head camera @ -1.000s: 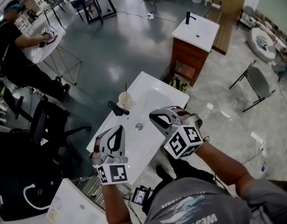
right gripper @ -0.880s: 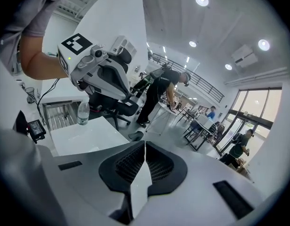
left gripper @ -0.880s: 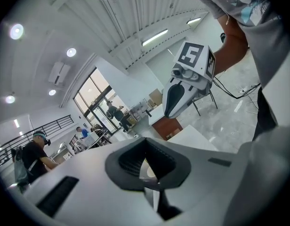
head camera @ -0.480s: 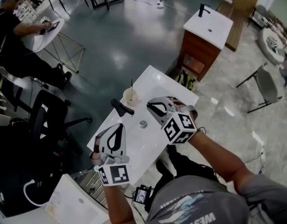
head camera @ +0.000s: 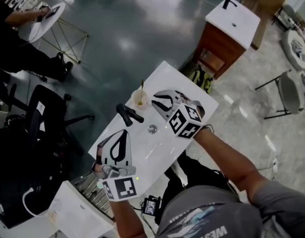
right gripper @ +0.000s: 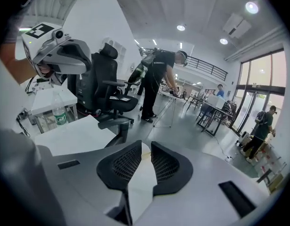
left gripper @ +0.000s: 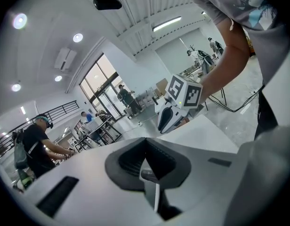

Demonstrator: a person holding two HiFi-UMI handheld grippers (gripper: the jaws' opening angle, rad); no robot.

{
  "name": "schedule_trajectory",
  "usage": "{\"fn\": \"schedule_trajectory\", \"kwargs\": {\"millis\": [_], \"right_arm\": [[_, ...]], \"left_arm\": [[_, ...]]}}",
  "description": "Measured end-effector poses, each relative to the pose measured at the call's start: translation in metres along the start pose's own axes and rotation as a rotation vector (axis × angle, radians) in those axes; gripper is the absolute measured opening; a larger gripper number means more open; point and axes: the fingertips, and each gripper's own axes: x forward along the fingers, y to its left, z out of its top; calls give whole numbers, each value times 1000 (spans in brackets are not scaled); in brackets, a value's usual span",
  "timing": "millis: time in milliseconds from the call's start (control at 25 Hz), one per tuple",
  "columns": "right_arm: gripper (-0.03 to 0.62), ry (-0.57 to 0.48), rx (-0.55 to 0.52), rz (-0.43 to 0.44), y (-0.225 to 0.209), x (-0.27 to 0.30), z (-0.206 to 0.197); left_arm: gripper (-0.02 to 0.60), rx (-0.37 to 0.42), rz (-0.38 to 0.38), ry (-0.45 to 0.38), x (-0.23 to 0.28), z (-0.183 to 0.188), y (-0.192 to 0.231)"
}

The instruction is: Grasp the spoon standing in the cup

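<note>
A pale cup (head camera: 139, 99) stands on the far left part of the white sink top (head camera: 179, 81), with a thin spoon (head camera: 142, 86) upright in it. My right gripper (head camera: 155, 103) hovers just right of the cup, its tips a short way from the rim. Its jaws stand a narrow gap apart with nothing held (right gripper: 146, 148). My left gripper (head camera: 124, 133) rests near the front left edge, well short of the cup. It is shut on nothing (left gripper: 145, 152). From the left gripper view I see the right gripper (left gripper: 169, 118) over the top.
A black faucet (head camera: 128, 114) lies just in front of the cup and a round drain (head camera: 152, 129) sits beside it. A black office chair (head camera: 43, 118) stands left of the top. A wooden vanity (head camera: 223, 38) stands behind, and a person (right gripper: 159, 79) bends over a far table.
My right gripper has moved forward and left, closing on the cup. The left gripper has stayed near the front edge. The head view has tilted.
</note>
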Motion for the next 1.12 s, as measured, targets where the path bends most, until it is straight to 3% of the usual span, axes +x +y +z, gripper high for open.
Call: {"fn": "schedule_trajectory", "kwargs": {"millis": [800,1120], "right_arm": [[118,74,325,166,-22,117,-69],[121,71,372,201,-15,141,-76]], "left_arm": [[2,-55,4,132,45,-39,8],[2,-77,6,158,47,-48,5]]}}
